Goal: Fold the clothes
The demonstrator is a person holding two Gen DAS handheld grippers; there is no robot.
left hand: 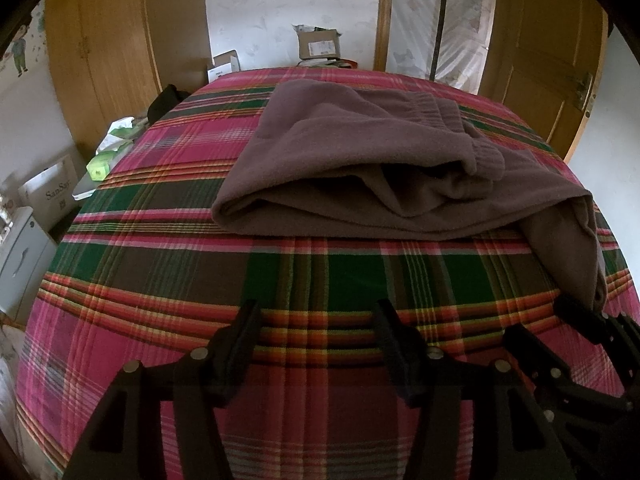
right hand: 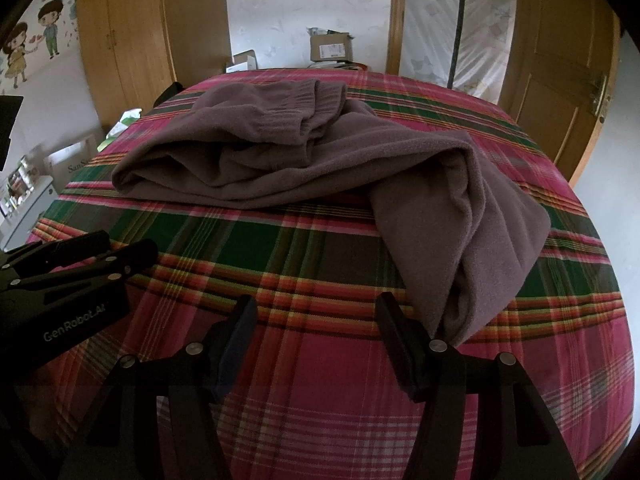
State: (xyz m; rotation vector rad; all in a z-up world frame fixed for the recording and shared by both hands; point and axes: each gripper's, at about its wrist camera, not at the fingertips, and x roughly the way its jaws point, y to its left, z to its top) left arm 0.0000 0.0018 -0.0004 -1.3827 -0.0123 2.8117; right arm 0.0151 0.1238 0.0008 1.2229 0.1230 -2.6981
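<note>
We work in a bedroom, over a bed [left hand: 160, 280] with a pink and green plaid cover, wooden wardrobes and boxes behind it. The trousers [left hand: 360, 168], brown fleece, lie ahead of both grippers, partly folded: the elastic waistband sits on the far side and one loose end hangs toward us on the right.

The left gripper [left hand: 316, 344] has its fingers spread apart and holds nothing; below it there is only the cover. The right gripper [right hand: 316, 340] is also released and empty. The loose end of the trousers reaches just beside its right finger [right hand: 400, 344], and we cannot tell if they touch.

We judge that the fold is started but not finished, because this end lies at an angle to the rest. To do the step well, we should pinch the loose end near its edge with the right gripper, taking all the layers together. The left gripper can press the thick fold ahead, so the bundle does not slide. Fleece is soft and heavy, so we should lift low and lay it slowly.
</note>
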